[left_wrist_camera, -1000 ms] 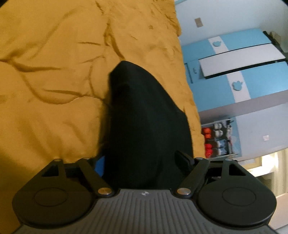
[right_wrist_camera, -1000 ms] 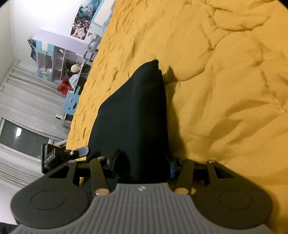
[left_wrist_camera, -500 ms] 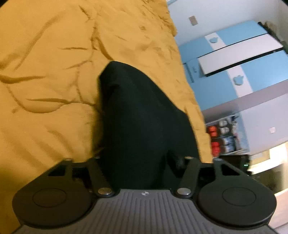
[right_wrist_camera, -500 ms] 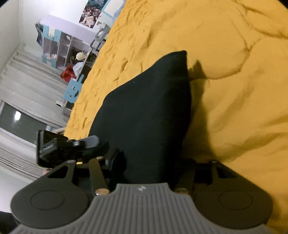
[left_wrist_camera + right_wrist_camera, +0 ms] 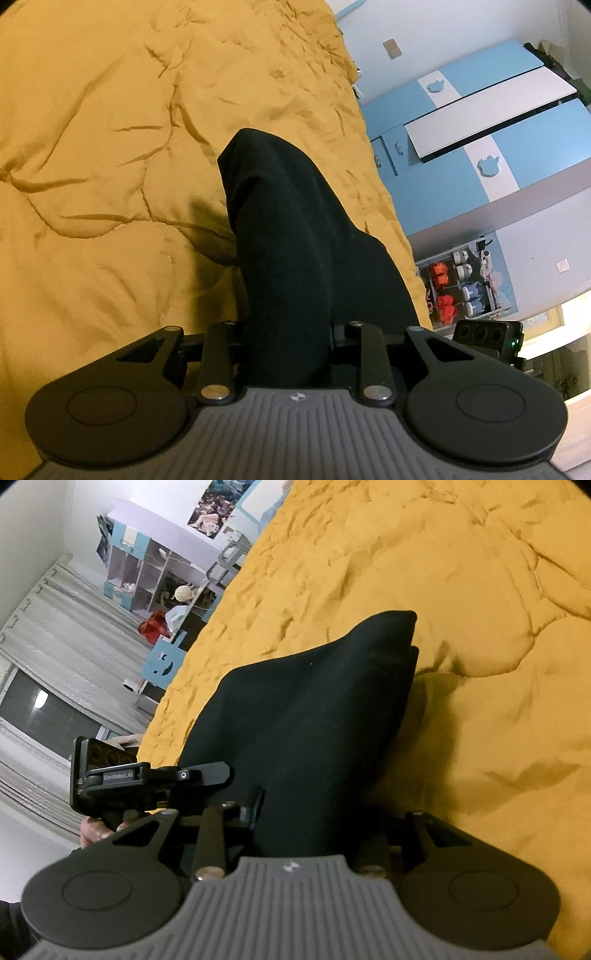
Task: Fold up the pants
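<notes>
Black pants [image 5: 295, 240] hang lifted above a mustard-yellow quilt [image 5: 92, 166]. My left gripper [image 5: 288, 343] is shut on one part of the pants' near edge; the cloth drapes away from it to a folded end. My right gripper [image 5: 317, 823] is shut on another part of the same pants [image 5: 314, 716], which spread forward to a doubled corner. The fingertips of both grippers are hidden by the black cloth. The left gripper's body [image 5: 122, 775] shows at the left of the right wrist view, close beside the right one.
The quilt [image 5: 480, 590] covers a bed that fills most of both views. A blue and white wardrobe [image 5: 480, 129] stands past the bed's edge. Shelves with toys [image 5: 155, 579] and grey curtains [image 5: 55, 646] stand past the other edge.
Both grippers have kept hold of the pants and carried them over the quilt. The hanging cloth has swung and spread wider in the right wrist view. The two grippers have come closer together.
</notes>
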Available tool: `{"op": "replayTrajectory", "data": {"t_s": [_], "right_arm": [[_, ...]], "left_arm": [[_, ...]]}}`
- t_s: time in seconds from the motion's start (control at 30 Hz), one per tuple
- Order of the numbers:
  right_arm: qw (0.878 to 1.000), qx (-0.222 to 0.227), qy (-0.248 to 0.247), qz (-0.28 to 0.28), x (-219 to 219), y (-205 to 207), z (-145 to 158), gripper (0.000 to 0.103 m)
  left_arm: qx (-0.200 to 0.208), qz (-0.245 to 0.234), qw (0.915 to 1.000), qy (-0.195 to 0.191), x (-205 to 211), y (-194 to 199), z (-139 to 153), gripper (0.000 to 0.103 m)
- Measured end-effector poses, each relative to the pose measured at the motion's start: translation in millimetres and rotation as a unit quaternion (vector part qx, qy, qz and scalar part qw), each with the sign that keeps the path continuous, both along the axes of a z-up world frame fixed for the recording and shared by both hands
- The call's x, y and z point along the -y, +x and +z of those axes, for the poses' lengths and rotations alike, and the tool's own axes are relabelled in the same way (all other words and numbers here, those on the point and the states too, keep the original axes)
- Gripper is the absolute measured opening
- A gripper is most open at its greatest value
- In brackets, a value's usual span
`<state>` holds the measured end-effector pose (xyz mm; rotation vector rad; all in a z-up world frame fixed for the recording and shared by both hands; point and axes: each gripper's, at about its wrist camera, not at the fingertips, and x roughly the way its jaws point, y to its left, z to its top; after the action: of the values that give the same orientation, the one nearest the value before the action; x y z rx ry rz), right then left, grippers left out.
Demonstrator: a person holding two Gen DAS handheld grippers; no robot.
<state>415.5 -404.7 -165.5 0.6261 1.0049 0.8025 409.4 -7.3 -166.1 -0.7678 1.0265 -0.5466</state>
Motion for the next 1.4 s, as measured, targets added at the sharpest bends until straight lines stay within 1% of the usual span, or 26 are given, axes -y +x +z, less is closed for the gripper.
{"op": "replayTrajectory", "data": {"t_s": [0.13, 0.27, 0.43, 0.5, 0.6, 0.7, 0.83, 0.93, 1.0, 1.07, 1.17, 1.27, 1.4], "right_arm": [[1.000, 0.013, 0.010, -0.003, 5.6, -7.7, 13.5, 0.027], [0.999, 0.043, 0.019, -0.013, 16.4, -27.5, 43.1, 0.026], [0.995, 0.073, 0.041, -0.048, 33.0, -76.4, 90.1, 0.026], [0.995, 0.077, 0.034, -0.052, 37.0, -102.7, 105.1, 0.026], [0.996, 0.066, 0.019, -0.062, 48.6, -150.4, 119.7, 0.026], [0.996, 0.048, 0.005, -0.074, 65.0, -200.2, 124.8, 0.026], [0.995, 0.025, -0.016, -0.095, 93.6, -266.0, 128.1, 0.026], [0.993, 0.020, -0.031, -0.114, 116.1, -301.7, 133.4, 0.026], [0.991, 0.022, -0.036, -0.124, 128.7, -319.1, 137.5, 0.026], [0.990, 0.025, -0.040, -0.133, 140.1, -329.0, 142.5, 0.026], [0.988, 0.022, -0.041, -0.146, 159.5, -332.6, 144.5, 0.026], [0.987, 0.020, -0.044, -0.153, 181.9, -320.8, 145.7, 0.026], [0.985, 0.034, -0.052, -0.163, 215.9, -293.1, 160.8, 0.026]], "left_arm": [[0.004, 0.005, 1.0000, -0.002, 3.2, -9.6, 16.5, 0.033], [0.019, 0.007, 0.9997, -0.010, 8.3, -30.9, 44.3, 0.033], [0.051, -0.010, 0.9985, -0.020, 16.5, -68.4, 84.8, 0.033], [0.054, -0.024, 0.9980, -0.021, 22.7, -86.6, 94.0, 0.033], [0.046, -0.045, 0.9974, -0.032, 36.1, -117.8, 94.4, 0.033], [0.022, -0.060, 0.9964, -0.055, 51.7, -150.5, 81.5, 0.033], [-0.002, -0.084, 0.9936, -0.075, 80.1, -175.6, 68.1, 0.033], [-0.003, -0.105, 0.9915, -0.077, 102.2, -179.5, 69.2, 0.033], [0.009, -0.122, 0.9905, -0.062, 119.4, -178.7, 75.2, 0.033], [0.011, -0.135, 0.9893, -0.056, 132.9, -175.4, 79.8, 0.033], [0.008, -0.148, 0.9876, -0.051, 154.3, -161.6, 83.1, 0.033], [0.004, -0.157, 0.9865, -0.047, 181.9, -142.5, 90.3, 0.033], [0.031, -0.172, 0.9840, -0.032, 220.3, -105.8, 112.2, 0.033]]}}
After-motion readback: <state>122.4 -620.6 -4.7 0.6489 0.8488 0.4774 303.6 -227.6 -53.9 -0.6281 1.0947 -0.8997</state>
